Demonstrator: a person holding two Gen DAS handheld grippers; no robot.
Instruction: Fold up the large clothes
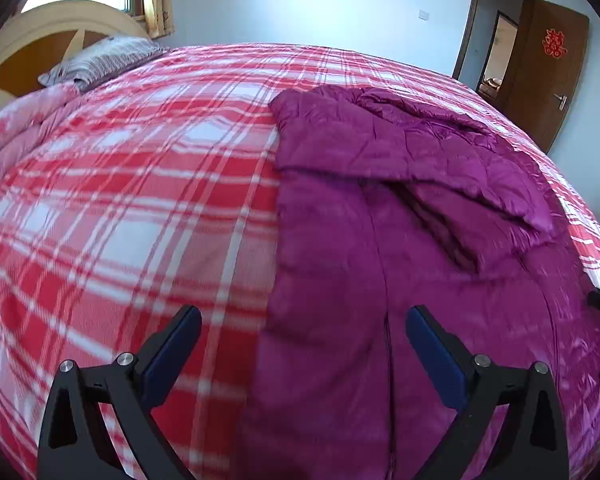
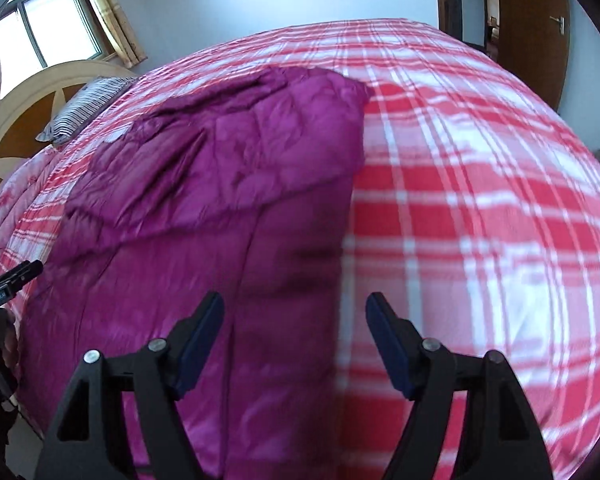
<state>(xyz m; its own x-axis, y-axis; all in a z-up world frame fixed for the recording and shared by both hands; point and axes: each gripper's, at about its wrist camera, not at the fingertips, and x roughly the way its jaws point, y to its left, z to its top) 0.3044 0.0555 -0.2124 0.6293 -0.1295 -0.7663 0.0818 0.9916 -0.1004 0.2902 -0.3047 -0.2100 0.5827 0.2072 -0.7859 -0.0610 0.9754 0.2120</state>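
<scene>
Coat (image 1: 380, 240), purple & puffy, lies flat on the bed (image 1: 140, 200) w/ its long side running straight away from my wide, empty left jaws (image 1: 304, 340) & right jaws (image 2: 295, 328), both abt equally near.

A bedroom in a home. A wide bed (image 1: 140, 184) under a red-and-white plaid cover fills both views, with a striped pillow (image 1: 100, 58) against a curved cream and brown headboard (image 1: 32, 44). Behind it a window (image 2: 48, 28) has yellow curtains (image 2: 112, 12). A brown wooden door (image 1: 548, 76) with a red paper decoration (image 1: 555, 42) stands open in a pale wall (image 1: 320, 0).
</scene>
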